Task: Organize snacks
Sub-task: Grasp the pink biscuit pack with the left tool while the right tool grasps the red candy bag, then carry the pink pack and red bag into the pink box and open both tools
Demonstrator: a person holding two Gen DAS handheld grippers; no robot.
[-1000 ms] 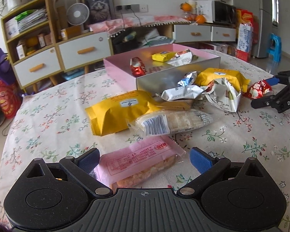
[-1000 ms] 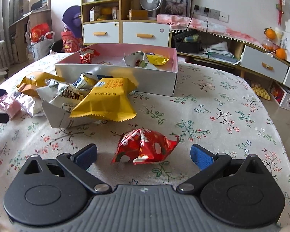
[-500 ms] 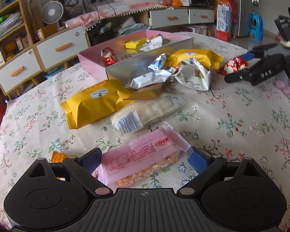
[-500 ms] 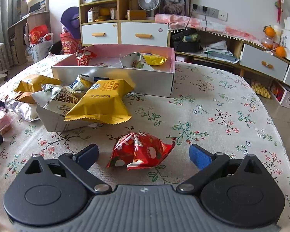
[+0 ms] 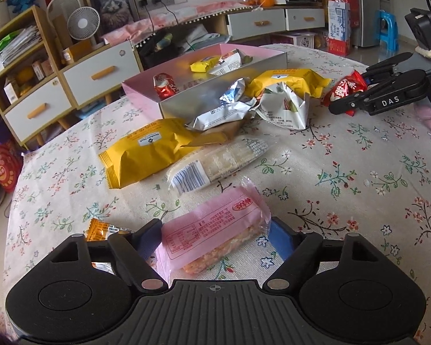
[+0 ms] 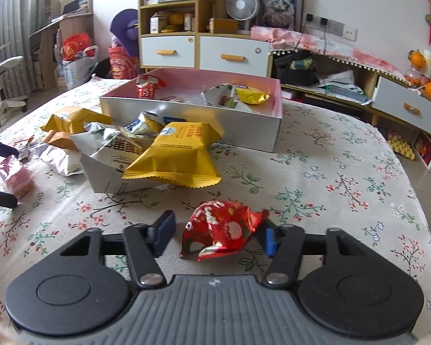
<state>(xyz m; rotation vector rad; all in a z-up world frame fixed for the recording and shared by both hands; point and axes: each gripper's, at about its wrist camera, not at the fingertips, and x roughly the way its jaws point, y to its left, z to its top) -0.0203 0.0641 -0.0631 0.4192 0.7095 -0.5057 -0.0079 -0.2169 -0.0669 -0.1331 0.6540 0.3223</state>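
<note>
Grasping is the step in hand, on both sides at once. The left gripper (image 5: 215, 237) has its jaws on the two long edges of the pink snack bar (image 5: 215, 234); the pads look to touch the wrapper, so I judge it is gripping the bar, which is tilted and seems just above the counter (image 5: 359, 178). The right gripper (image 6: 215, 231) has the red foil packet (image 6: 222, 231) between its jaws: the right pad touches the crumpled foil, while the left pad stands a little apart from it, so this grip is not yet complete.

Ahead of both grippers stands the pink-lined box (image 6: 276, 128), with some snacks already inside. Between the grippers and the box lie more loose packets, among them a yellow bag (image 6: 172, 155) leaning on a white carton (image 6: 106, 169).

The next move calls for closing the right jaws fully, then lifting each item over the pile and the near wall of the box. The thin foil may slip, so a firm hold is needed.
</note>
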